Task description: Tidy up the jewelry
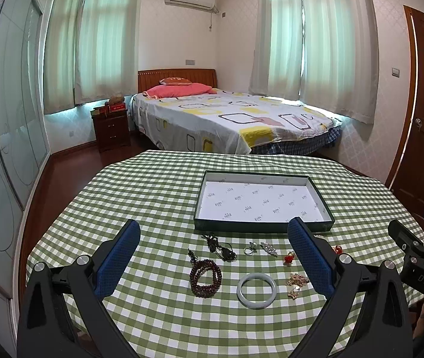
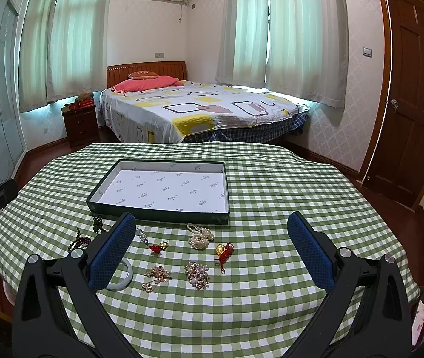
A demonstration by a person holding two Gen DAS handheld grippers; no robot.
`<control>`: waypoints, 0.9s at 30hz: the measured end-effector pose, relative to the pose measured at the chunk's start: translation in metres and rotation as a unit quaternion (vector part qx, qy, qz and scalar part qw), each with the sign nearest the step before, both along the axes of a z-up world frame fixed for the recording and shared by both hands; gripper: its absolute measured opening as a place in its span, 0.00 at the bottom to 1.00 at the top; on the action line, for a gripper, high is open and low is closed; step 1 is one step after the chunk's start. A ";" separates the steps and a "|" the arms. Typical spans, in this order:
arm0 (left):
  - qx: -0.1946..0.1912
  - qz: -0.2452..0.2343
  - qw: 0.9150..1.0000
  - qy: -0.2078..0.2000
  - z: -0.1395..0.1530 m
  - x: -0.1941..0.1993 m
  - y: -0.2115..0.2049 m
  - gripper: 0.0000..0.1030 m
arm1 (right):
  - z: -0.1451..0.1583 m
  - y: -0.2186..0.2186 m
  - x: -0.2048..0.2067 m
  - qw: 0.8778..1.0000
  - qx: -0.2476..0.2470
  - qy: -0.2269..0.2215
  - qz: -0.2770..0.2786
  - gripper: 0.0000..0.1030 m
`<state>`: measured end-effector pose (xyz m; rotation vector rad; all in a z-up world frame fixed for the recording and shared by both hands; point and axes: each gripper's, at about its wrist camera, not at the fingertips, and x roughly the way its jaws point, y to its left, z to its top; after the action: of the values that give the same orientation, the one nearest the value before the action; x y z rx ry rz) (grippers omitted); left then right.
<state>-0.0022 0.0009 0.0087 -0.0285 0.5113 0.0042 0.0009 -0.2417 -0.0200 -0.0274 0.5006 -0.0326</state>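
Jewelry (image 2: 196, 238) beyond gaping right hand-held gripper (image 2: 212, 250)

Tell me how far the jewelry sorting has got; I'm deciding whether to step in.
Nothing looks done: the box is empty. Nothing is in hand either: the left gripper and right gripper are both open and hold nothing. All pieces are left on the checked tablecloth, including the jade bangle, bead bracelet and pearl strand.
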 end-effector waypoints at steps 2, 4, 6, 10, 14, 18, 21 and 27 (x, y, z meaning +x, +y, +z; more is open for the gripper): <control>0.001 0.000 1.000 0.000 -0.001 0.000 0.000 0.93 | 0.000 0.000 0.000 1.000 0.000 0.000 0.000 0.96; 0.000 0.000 1.000 0.001 -0.001 0.000 0.000 0.93 | 0.000 0.000 0.000 1.000 0.000 0.000 0.000 0.96; -0.001 0.000 1.000 0.002 -0.002 0.001 0.000 0.93 | 0.000 0.000 0.000 1.000 0.000 -0.001 0.000 0.96; -0.001 0.001 1.000 0.002 -0.004 0.001 0.000 0.93 | 0.001 0.000 -0.001 1.000 0.000 0.000 0.000 0.96; 0.000 -0.001 1.000 0.003 -0.004 0.001 0.000 0.93 | 0.001 -0.001 -0.001 1.000 0.000 -0.001 0.000 0.96; -0.001 0.000 1.000 0.003 -0.006 0.000 0.001 0.93 | 0.000 0.000 -0.001 1.000 0.000 -0.001 0.000 0.96; -0.001 0.000 1.000 0.004 -0.007 0.000 0.001 0.93 | 0.000 0.000 -0.001 1.000 -0.001 -0.001 0.000 0.96; 0.000 0.000 1.000 0.004 -0.008 0.000 0.001 0.93 | 0.002 -0.001 -0.001 1.000 -0.001 -0.002 -0.001 0.96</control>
<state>-0.0025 0.0017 0.0006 -0.0286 0.5199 0.0039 0.0002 -0.2426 -0.0182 -0.0277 0.4961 -0.0353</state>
